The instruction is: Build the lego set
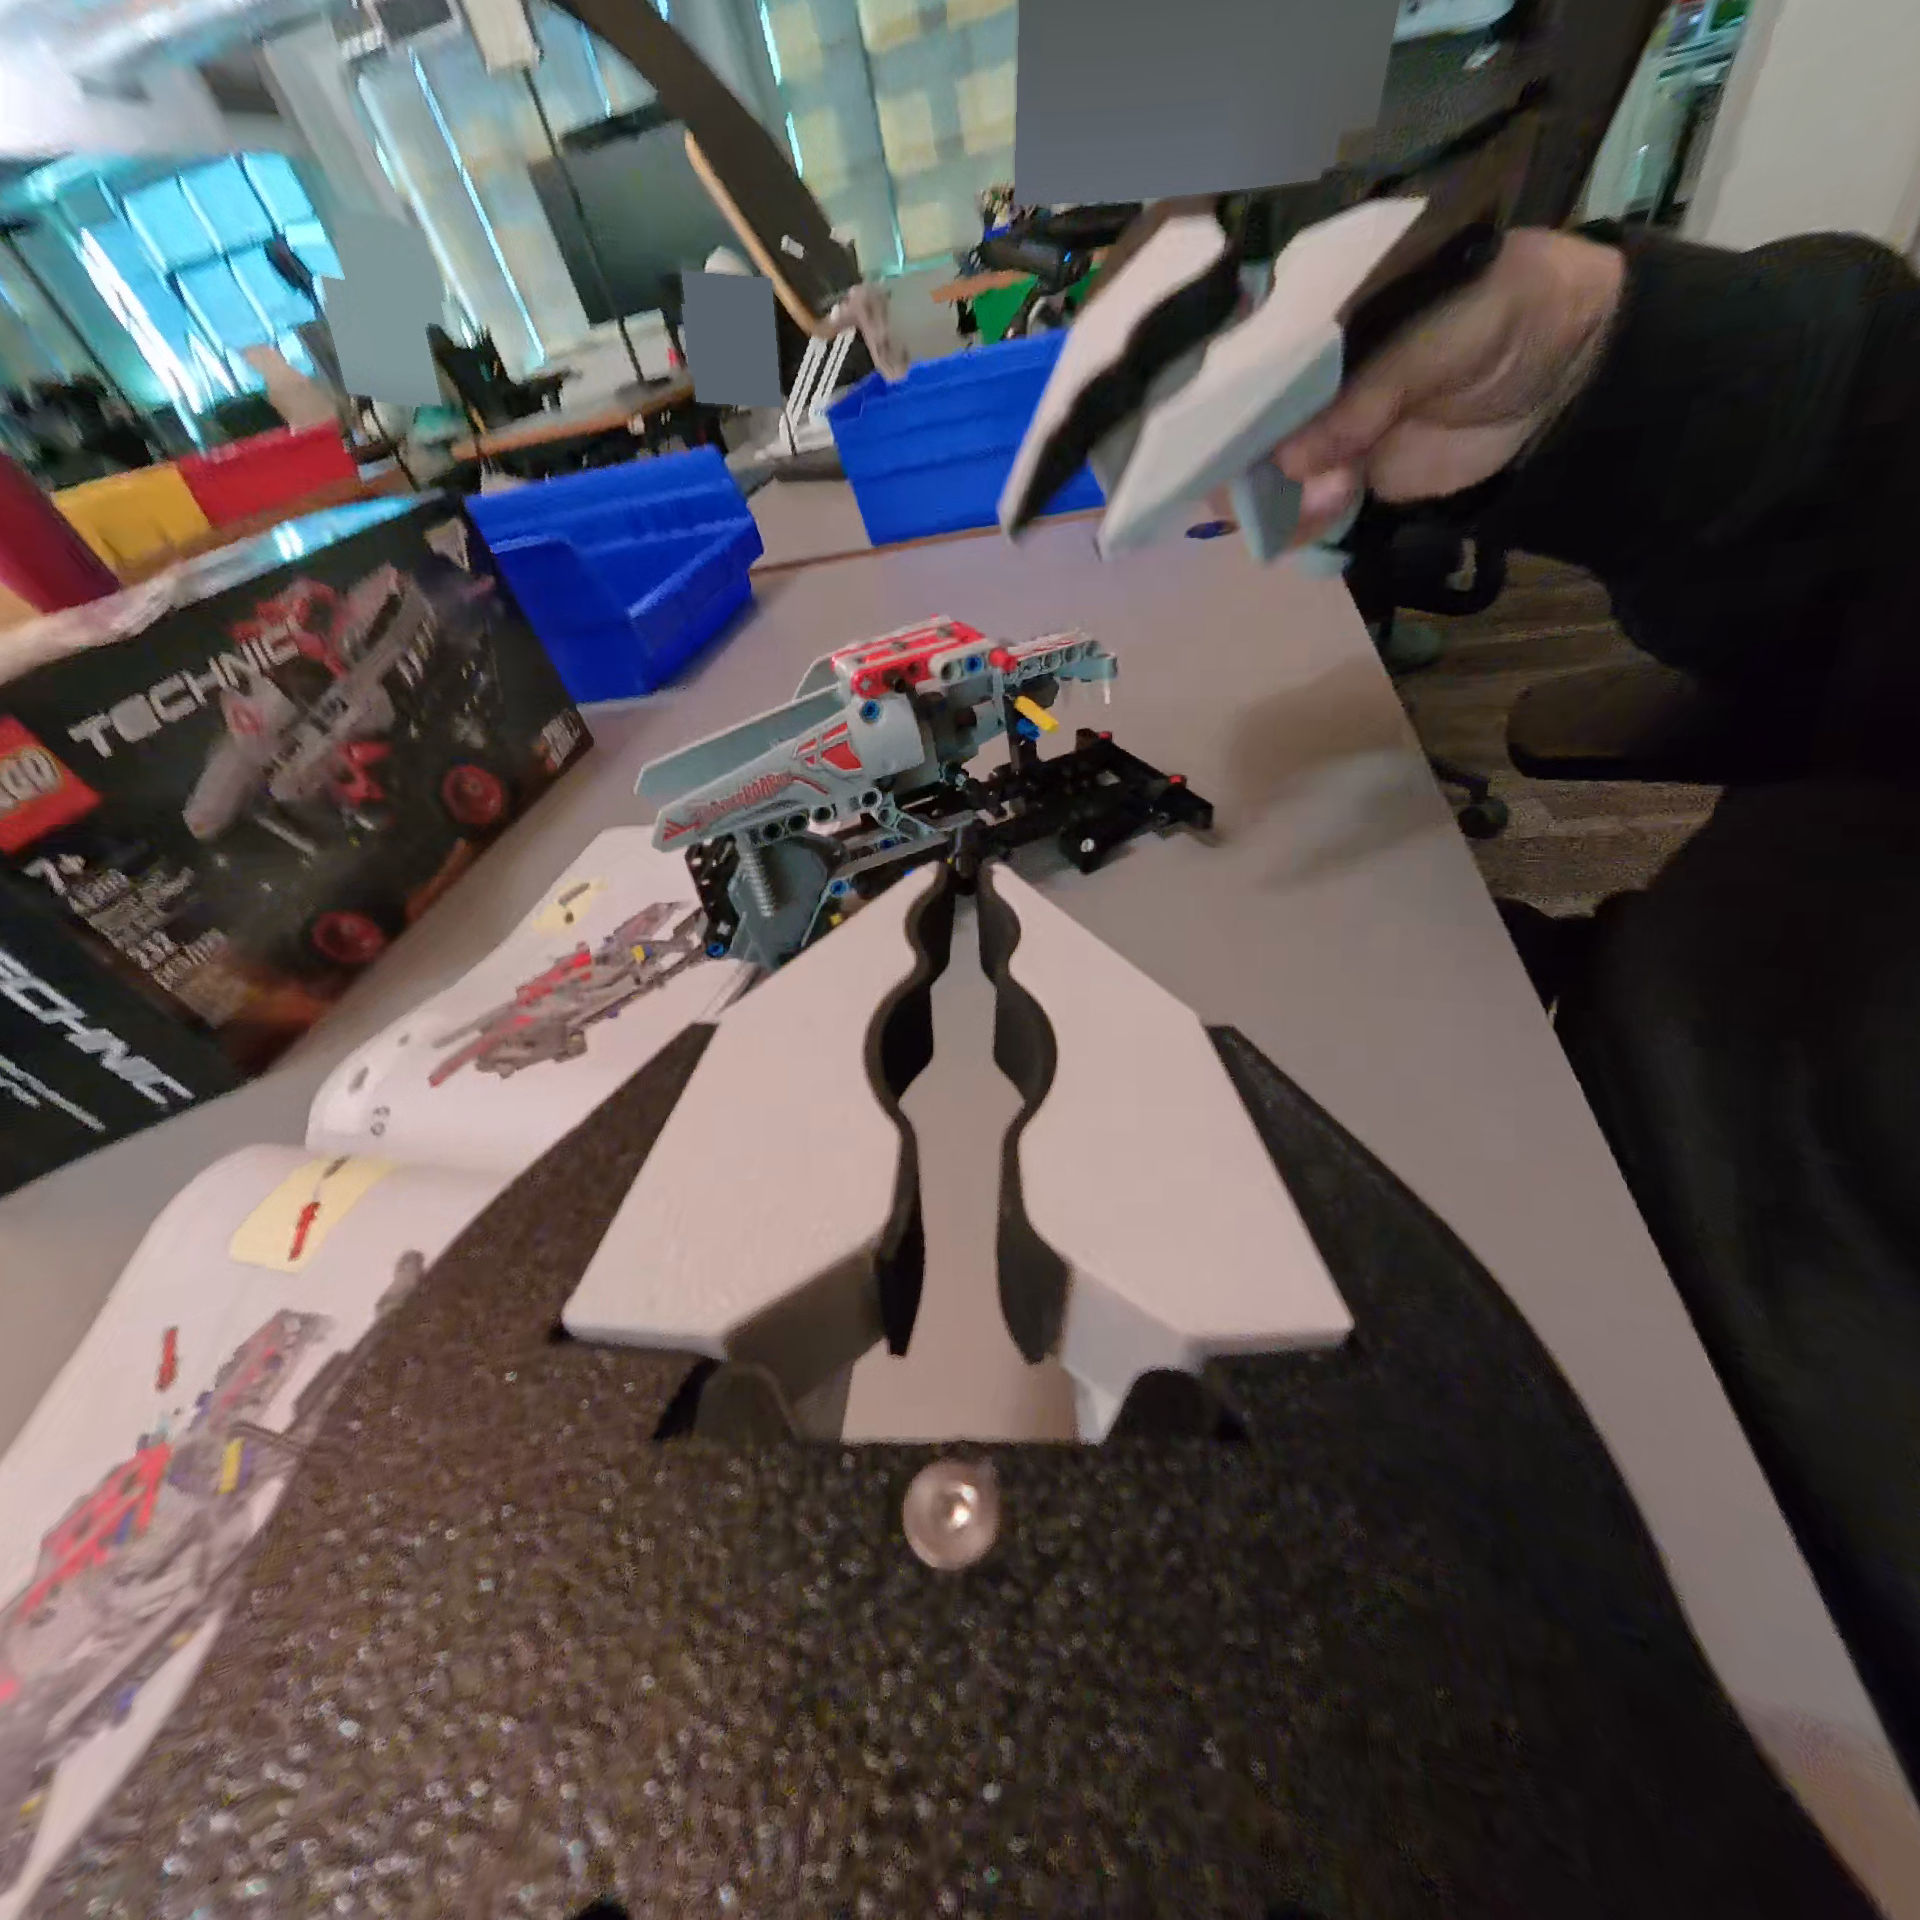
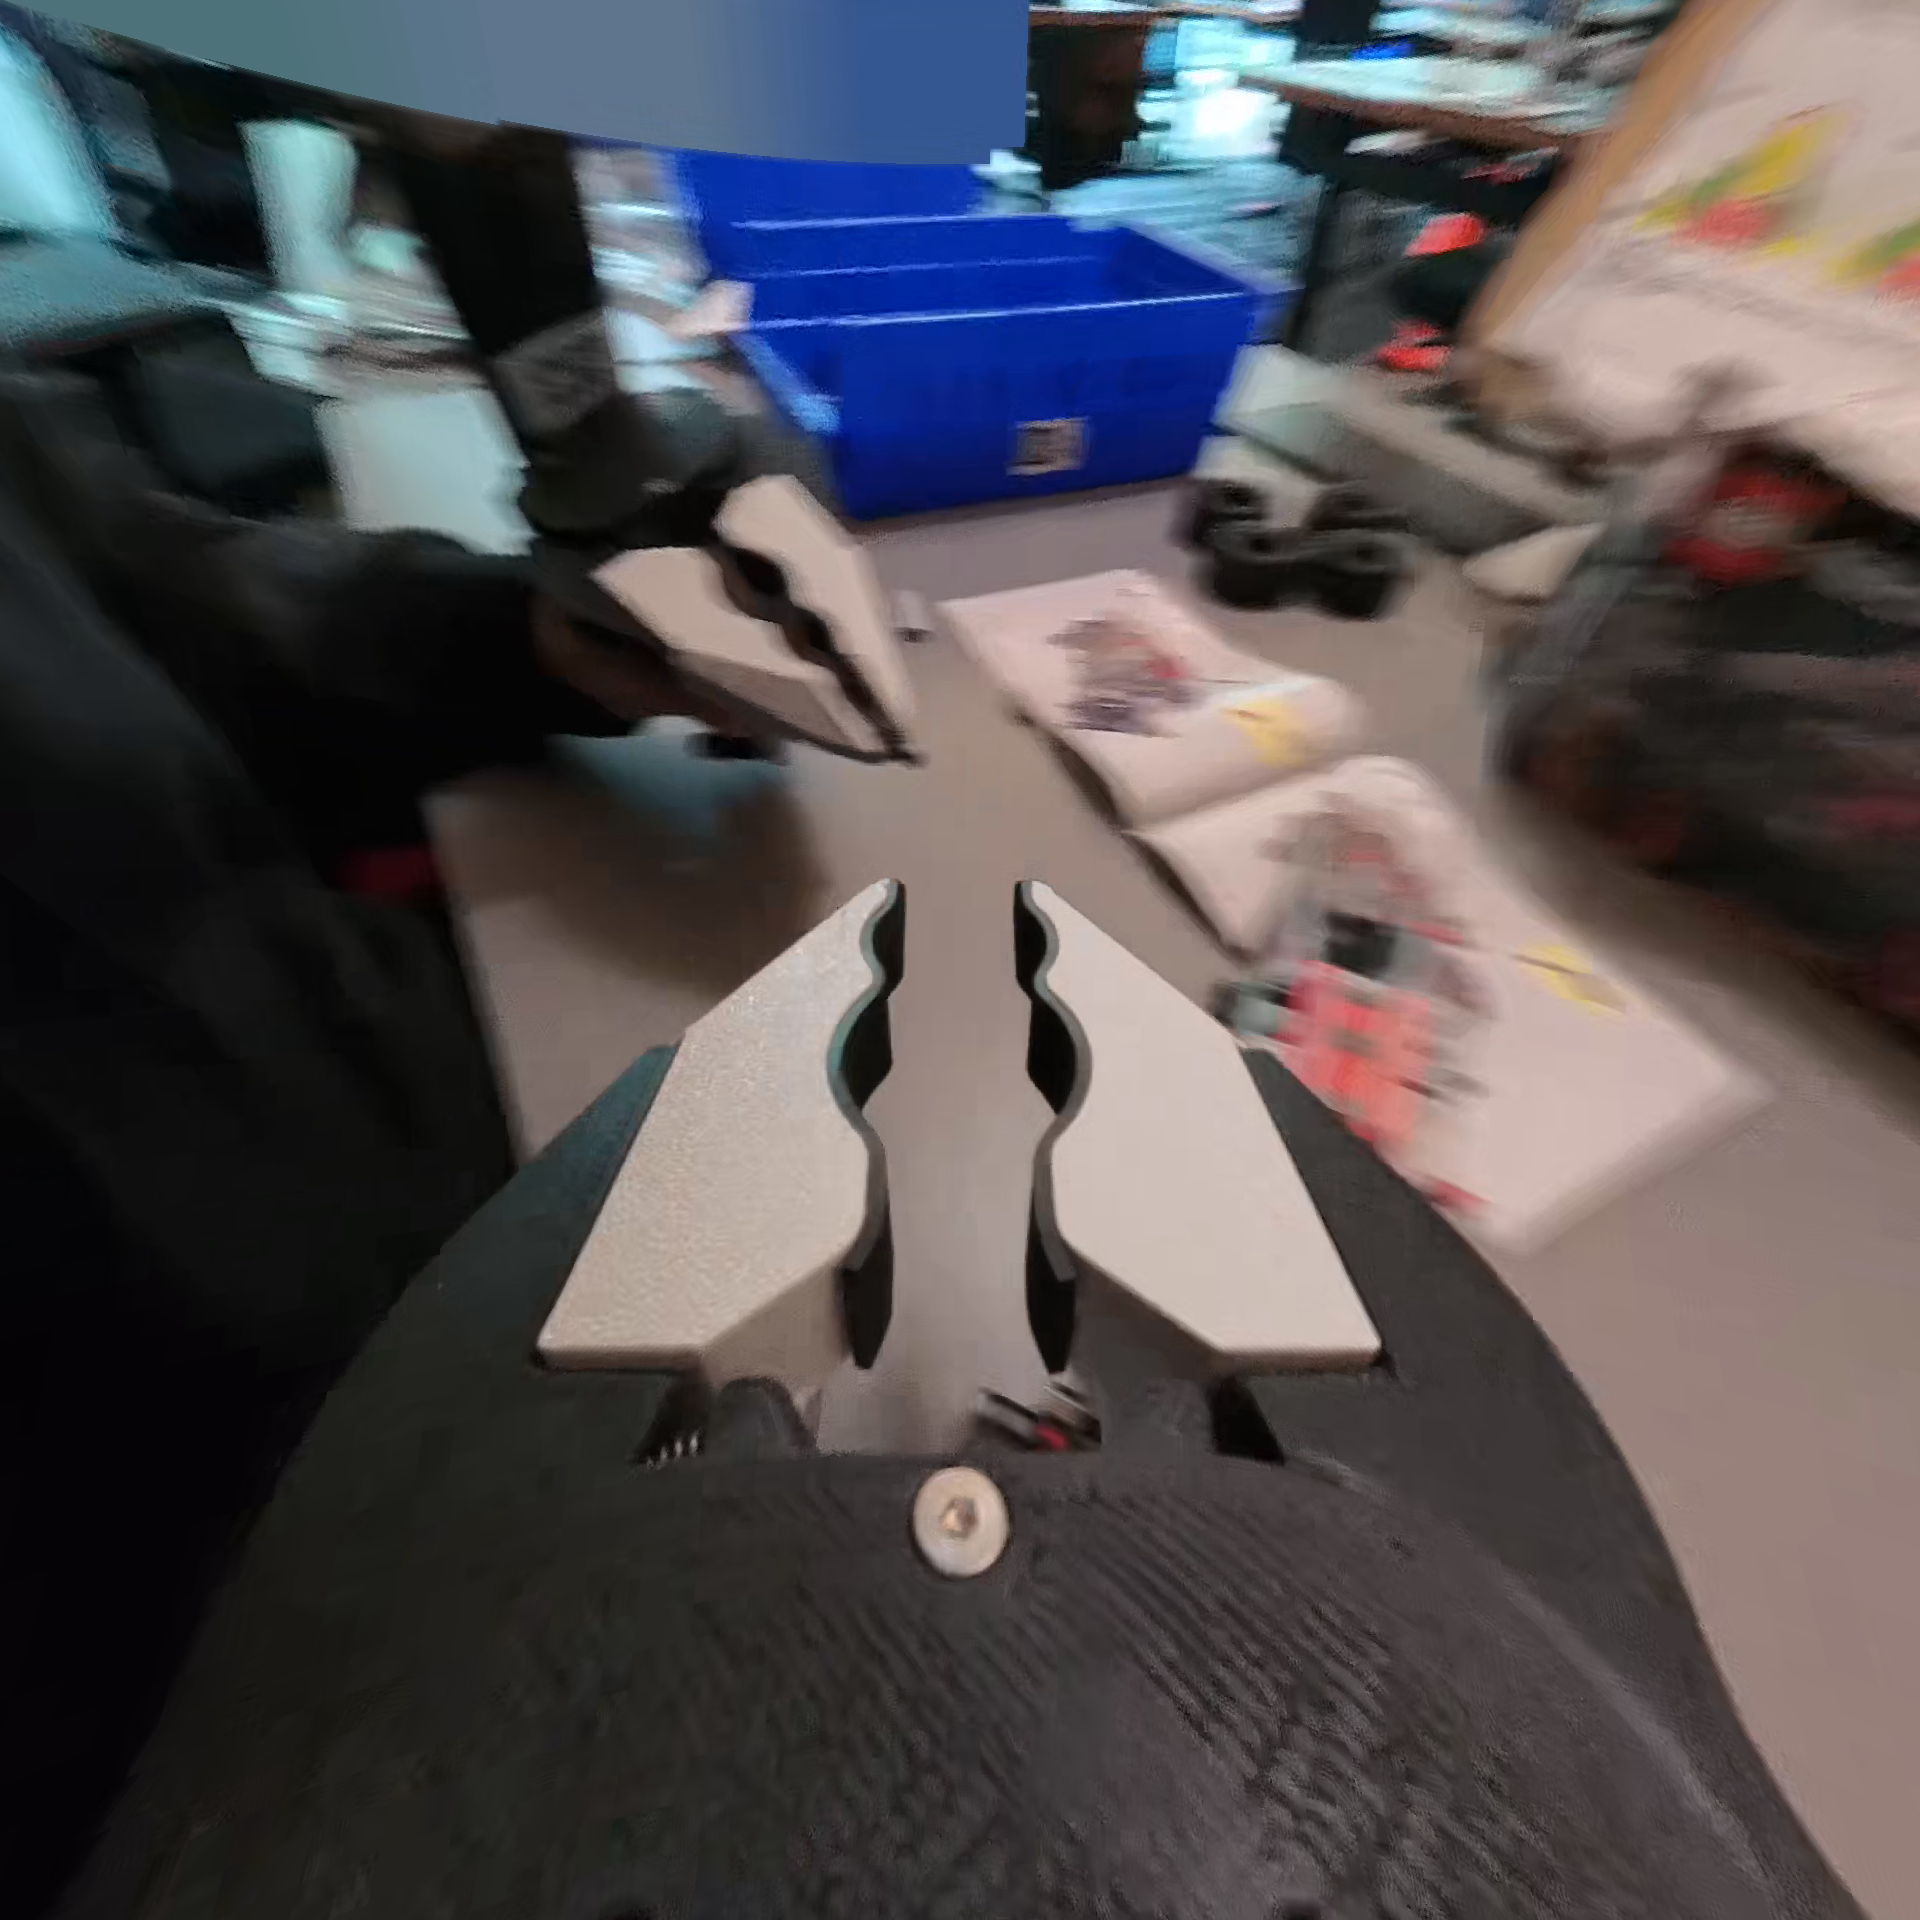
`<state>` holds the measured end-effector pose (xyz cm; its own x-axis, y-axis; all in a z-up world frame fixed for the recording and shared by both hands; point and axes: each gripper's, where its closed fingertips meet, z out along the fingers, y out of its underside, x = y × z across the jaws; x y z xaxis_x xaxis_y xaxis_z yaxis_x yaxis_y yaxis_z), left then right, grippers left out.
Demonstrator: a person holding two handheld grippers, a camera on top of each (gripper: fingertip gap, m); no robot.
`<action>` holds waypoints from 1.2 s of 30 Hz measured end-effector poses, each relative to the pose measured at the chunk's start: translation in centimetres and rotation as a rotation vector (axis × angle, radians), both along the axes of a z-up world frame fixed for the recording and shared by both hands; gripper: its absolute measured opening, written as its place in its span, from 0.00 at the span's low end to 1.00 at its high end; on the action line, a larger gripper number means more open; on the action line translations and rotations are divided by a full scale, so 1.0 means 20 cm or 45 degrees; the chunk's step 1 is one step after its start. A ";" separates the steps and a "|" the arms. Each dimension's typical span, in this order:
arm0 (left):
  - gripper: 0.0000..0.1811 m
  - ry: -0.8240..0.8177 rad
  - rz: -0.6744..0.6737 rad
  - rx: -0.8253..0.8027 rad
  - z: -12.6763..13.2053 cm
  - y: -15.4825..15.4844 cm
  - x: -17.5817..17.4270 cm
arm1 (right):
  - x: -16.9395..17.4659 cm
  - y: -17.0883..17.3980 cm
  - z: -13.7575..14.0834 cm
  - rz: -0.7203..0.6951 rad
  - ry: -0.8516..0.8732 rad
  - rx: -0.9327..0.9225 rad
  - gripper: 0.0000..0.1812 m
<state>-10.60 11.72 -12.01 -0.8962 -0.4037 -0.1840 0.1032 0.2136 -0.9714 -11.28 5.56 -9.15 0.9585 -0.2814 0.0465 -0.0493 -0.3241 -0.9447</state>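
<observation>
the left gripper [image 1: 961, 883] points its grey, wavy-edged fingers [image 1: 831, 1091] at the half-built grey, red and black lego truck model [image 1: 894, 769], which sits on the grey tabletop [image 1: 1351, 935] just beyond the fingertips; the tips stand nearly together with only a narrow slit between them, right at the model's black frame, and whether they pinch a part there cannot be told. left of the fingers lies the open white instruction booklet [image 1: 499, 1008], and further left the dark cardboard lego box [image 1: 260, 769]. blue plastic bins [image 1: 634, 561] stand beyond the model. to the right of the fingers the table's edge [image 1: 1455, 831] runs close, with bare tabletop before it. the right gripper [image 2: 958, 894] hangs in the air above the table, its fingers [image 2: 758, 1122] apart with a moderate gap, nothing between them.
</observation>
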 end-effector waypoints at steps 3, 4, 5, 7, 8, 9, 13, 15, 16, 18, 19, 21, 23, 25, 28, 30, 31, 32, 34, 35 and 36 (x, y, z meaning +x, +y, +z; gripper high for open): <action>0.01 0.097 0.071 0.033 -0.03 -0.11 0.07 | 0.21 -0.23 0.08 -0.281 -0.095 0.022 0.21; 0.01 0.125 0.089 0.028 -0.02 -0.15 0.09 | 0.25 -0.27 0.07 -0.313 -0.060 0.027 0.24; 0.01 0.159 0.087 0.017 -0.02 -0.21 0.11 | 0.29 -0.29 0.04 -0.327 -0.024 0.014 0.28; 0.01 0.204 0.097 0.013 -0.03 -0.30 0.13 | 0.36 -0.30 -0.02 -0.352 0.003 -0.049 0.34; 0.01 0.214 0.114 0.009 -0.03 -0.33 0.15 | 0.37 -0.29 -0.07 -0.348 0.014 -0.117 0.37; 0.01 0.230 0.128 0.005 -0.04 -0.36 0.17 | 0.38 -0.29 -0.14 -0.350 0.039 -0.203 0.41; 0.01 0.258 0.178 -0.010 -0.06 -0.40 0.19 | 0.37 -0.26 -0.22 -0.355 0.077 -0.227 0.47; 0.01 0.269 0.199 -0.013 -0.06 -0.40 0.21 | 0.35 -0.23 -0.21 -0.324 0.091 -0.148 0.45; 0.01 0.279 0.192 -0.026 -0.05 -0.41 0.21 | 0.35 -0.21 -0.21 -0.312 0.100 -0.128 0.44; 0.01 0.279 0.191 -0.033 -0.05 -0.43 0.21 | 0.34 -0.18 -0.22 -0.288 0.106 -0.120 0.42; 0.01 0.275 0.190 -0.022 -0.05 -0.43 0.21 | 0.34 -0.17 -0.22 -0.290 0.104 -0.117 0.42; 0.01 0.277 0.191 -0.014 -0.05 -0.45 0.20 | 0.34 -0.18 -0.22 -0.300 0.095 -0.108 0.39; 0.01 0.281 0.204 -0.010 -0.06 -0.45 0.20 | 0.34 -0.18 -0.22 -0.304 0.093 -0.108 0.36; 0.01 0.281 0.215 -0.009 -0.06 -0.45 0.20 | 0.33 -0.19 -0.23 -0.311 0.079 -0.137 0.35; 0.01 0.283 0.235 -0.025 -0.05 -0.45 0.22 | 0.34 -0.20 -0.23 -0.330 0.051 -0.149 0.33; 0.01 0.283 0.239 -0.033 -0.05 -0.45 0.22 | 0.34 -0.20 -0.23 -0.329 0.043 -0.151 0.34; 0.01 0.283 0.246 -0.036 -0.05 -0.44 0.22 | 0.34 -0.20 -0.23 -0.334 0.040 -0.150 0.34; 0.01 0.275 0.254 -0.034 -0.04 -0.44 0.22 | 0.34 -0.19 -0.23 -0.339 0.038 -0.151 0.34; 0.01 0.227 0.279 0.006 -0.04 -0.44 0.23 | 0.34 -0.19 -0.23 -0.356 0.026 -0.160 0.33; 0.01 0.186 0.298 0.040 -0.04 -0.44 0.23 | 0.34 -0.19 -0.24 -0.363 0.017 -0.168 0.33; 0.01 0.134 0.319 0.085 -0.04 -0.43 0.23 | 0.35 -0.19 -0.24 -0.371 0.007 -0.175 0.34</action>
<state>-5.97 3.07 -12.89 -0.7855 -0.6053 -0.1289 -0.0616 0.2837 -0.9569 -4.33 1.75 -13.90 0.8387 -0.5357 0.0980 -0.1642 -0.4202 -0.8924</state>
